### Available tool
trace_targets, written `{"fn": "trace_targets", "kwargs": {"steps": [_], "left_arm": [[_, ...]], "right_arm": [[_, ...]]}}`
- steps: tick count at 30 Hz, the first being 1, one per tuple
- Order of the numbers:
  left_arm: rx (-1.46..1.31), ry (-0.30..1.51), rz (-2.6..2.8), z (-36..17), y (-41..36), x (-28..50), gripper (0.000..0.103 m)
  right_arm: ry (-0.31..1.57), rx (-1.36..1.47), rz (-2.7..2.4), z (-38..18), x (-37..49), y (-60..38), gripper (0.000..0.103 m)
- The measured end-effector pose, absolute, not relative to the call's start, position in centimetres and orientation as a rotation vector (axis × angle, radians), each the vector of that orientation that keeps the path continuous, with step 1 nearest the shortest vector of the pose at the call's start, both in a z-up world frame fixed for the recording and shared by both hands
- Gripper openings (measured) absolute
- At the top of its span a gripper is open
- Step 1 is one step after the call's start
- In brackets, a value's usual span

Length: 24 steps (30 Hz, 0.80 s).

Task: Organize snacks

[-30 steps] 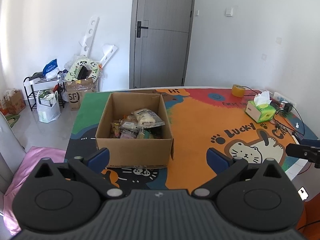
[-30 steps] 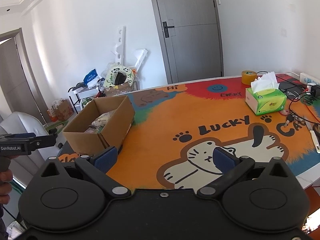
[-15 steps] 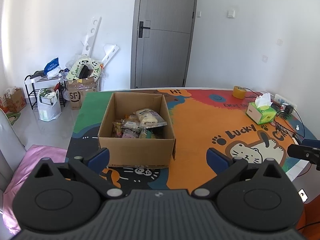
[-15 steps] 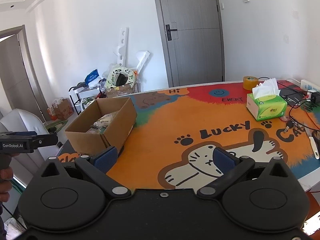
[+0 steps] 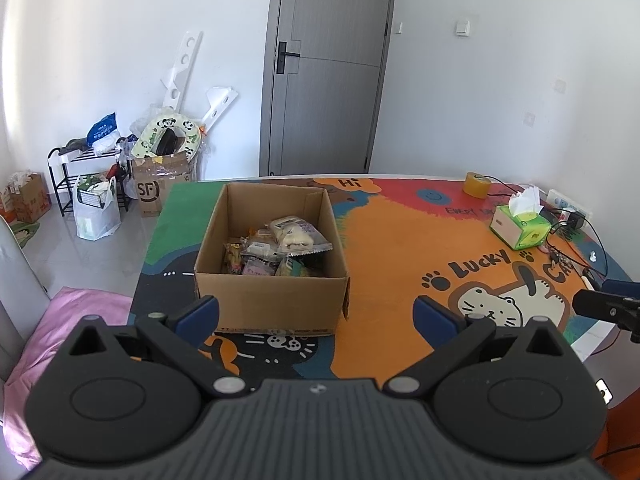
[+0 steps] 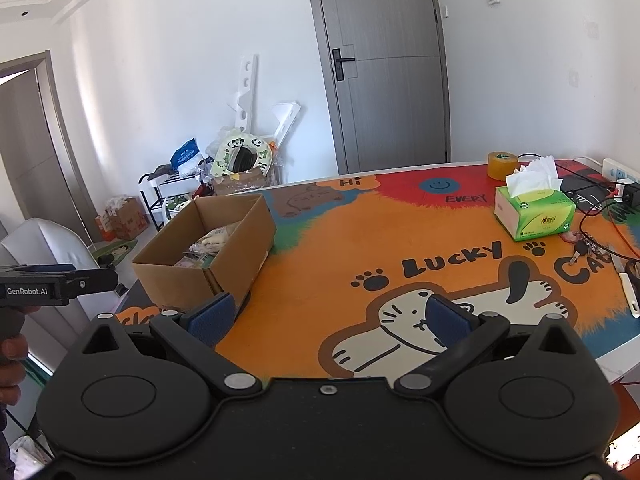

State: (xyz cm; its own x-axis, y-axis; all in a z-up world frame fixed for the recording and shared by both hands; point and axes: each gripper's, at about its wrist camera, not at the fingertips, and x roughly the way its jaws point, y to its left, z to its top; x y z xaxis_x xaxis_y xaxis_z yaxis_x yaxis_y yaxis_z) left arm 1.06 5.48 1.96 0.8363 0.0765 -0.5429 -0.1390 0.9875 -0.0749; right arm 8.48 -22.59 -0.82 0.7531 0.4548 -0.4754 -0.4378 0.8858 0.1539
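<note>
An open cardboard box (image 5: 276, 296) stands on the left part of the colourful table mat (image 5: 392, 248). Several wrapped snacks (image 5: 288, 240) lie inside it. My left gripper (image 5: 316, 316) is open and empty, held above the table's near edge just in front of the box. In the right wrist view the box (image 6: 240, 248) sits to the left with the snacks (image 6: 212, 242) partly hidden by its wall. My right gripper (image 6: 328, 320) is open and empty over the cat drawing, to the right of the box.
A green tissue box (image 6: 534, 216), a roll of yellow tape (image 6: 502, 165), keys and cables lie at the table's right side. A shoe rack (image 5: 86, 176), bags and cartons crowd the floor by the far wall. A hand (image 6: 12, 356) holds the other gripper at the left.
Both cameras have drawn back and risen a little, so the box and table look slightly smaller. Both grippers stay open.
</note>
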Motion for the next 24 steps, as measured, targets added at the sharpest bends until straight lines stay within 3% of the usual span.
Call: {"fn": "trace_targets", "kwargs": {"steps": [24], "left_arm": [[-0.111, 0.567, 0.093, 2.07, 4.69, 1.42, 0.102]], "right_arm": [[0.534, 0.036, 0.473, -1.01, 8.70, -22.66, 0.103]]}}
